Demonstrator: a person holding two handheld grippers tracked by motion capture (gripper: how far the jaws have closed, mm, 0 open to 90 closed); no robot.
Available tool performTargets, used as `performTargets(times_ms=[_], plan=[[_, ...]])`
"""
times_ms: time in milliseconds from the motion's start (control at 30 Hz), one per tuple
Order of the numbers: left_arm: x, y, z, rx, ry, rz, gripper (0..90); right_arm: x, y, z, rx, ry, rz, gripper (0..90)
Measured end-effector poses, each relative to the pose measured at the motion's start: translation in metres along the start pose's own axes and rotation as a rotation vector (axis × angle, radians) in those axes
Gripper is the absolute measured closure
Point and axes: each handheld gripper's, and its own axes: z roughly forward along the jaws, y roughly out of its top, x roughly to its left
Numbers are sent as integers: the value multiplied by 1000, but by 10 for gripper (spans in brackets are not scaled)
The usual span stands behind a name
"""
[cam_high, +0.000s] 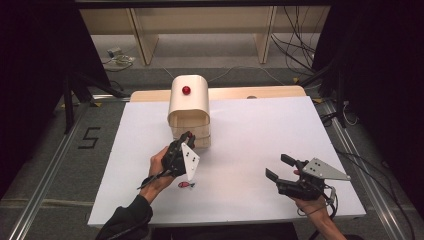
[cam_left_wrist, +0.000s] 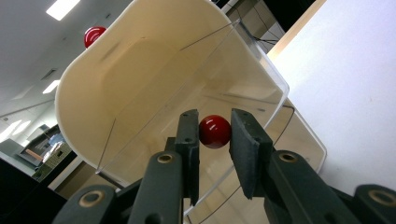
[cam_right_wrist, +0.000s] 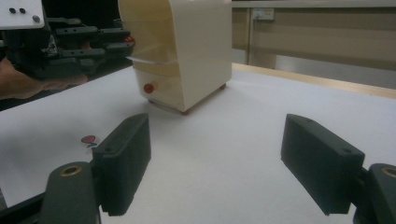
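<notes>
A: Left gripper (cam_left_wrist: 213, 135) is at the front of the cream box (cam_high: 188, 107), jaws clamped on the red knob (cam_left_wrist: 215, 131) of its clear flap (cam_left_wrist: 224, 88). Box sits at 12 o'clock on the white table (cam_high: 250, 130), just ahead of that hand.

B: Right one?

A: Right gripper (cam_right_wrist: 217, 163) is at 4 o'clock on the table, jaws wide apart, nothing between them, well clear of the box.

B: How to run the pull?

A: My read: keep the pads centred on the ball, don't squeeze harder, and follow the flap's arc instead of dragging straight back. Straight pull could tip or slide the box. Right gripper could brace the box at its 3 o'clock side if it starts to move.

B: Counts?

A: Grippers: two. Box: one. Red knobs: three, one on top (cam_high: 186, 90), one in the jaws, one low on the front (cam_right_wrist: 149, 88), probably a drawer pull, the angle's too poor to be sure. One small red sticker (cam_high: 186, 184) on the table at 6 o'clock from the left hand (cam_high: 160, 172).
</notes>
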Motion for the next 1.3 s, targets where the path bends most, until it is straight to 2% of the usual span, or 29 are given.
performTargets(times_ms=[1300], plan=[[0,3,-12,8,-26,-8,726,1,0,0,1,0,-8,251]])
